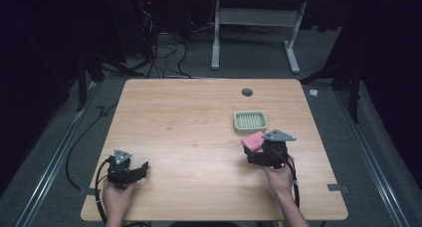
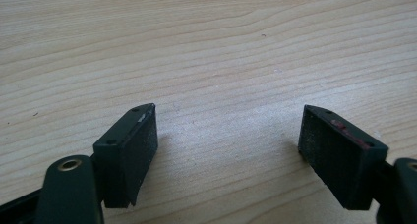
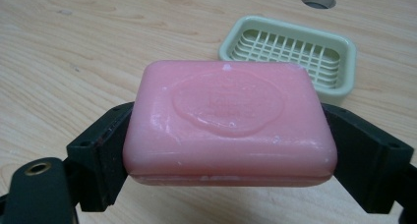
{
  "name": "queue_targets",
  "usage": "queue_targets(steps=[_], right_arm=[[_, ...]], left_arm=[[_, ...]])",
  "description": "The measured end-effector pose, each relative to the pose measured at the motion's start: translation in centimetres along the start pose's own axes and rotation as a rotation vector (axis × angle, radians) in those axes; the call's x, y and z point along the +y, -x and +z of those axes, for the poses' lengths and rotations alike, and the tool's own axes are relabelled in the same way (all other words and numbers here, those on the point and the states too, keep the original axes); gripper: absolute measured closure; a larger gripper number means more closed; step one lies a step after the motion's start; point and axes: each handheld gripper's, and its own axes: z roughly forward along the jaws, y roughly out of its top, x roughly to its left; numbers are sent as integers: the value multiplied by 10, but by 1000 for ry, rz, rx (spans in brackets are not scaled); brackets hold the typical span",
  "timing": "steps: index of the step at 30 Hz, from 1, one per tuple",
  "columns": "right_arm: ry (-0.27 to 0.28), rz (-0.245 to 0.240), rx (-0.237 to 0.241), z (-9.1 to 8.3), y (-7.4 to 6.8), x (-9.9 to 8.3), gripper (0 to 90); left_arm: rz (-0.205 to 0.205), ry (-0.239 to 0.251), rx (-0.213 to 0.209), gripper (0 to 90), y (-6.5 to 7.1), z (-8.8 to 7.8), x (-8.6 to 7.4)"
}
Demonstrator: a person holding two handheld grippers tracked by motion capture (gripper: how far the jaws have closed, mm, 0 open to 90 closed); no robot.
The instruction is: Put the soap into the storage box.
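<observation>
My right gripper (image 3: 228,150) is clamped on the pink soap (image 3: 228,123), carrying it just before the green soap dish (image 3: 290,52). I think next I must bring it over the dish and let go. My left gripper (image 2: 226,150) rests spread, holding nothing.

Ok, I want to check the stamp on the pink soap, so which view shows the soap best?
The right gripper view: the soap is close up, its oval stamp facing the camera, clamped between the right tongs. The high view shows the soap as a small pink block near the soap dish. The left gripper view shows bare table.
</observation>
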Motion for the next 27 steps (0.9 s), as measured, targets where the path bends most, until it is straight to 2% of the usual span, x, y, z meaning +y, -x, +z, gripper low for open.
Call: queue_targets(steps=[6,9,13,19,27], right_arm=[[7,11,4,5,4,11,136],[3,33,7,8,7,13,136],[-9,14,-10,11,8,18,136],[-25,19,-16,20,12,25,137],[-26,52,-8,31,21,39,136]], left_arm=[[0,0,0,232,0,0,0],[0,0,0,231,0,0,0],[0,-1,0,230,0,0,0],[-1,0,-1,230,0,0,0],[2,-4,-3,229,0,0,0]])
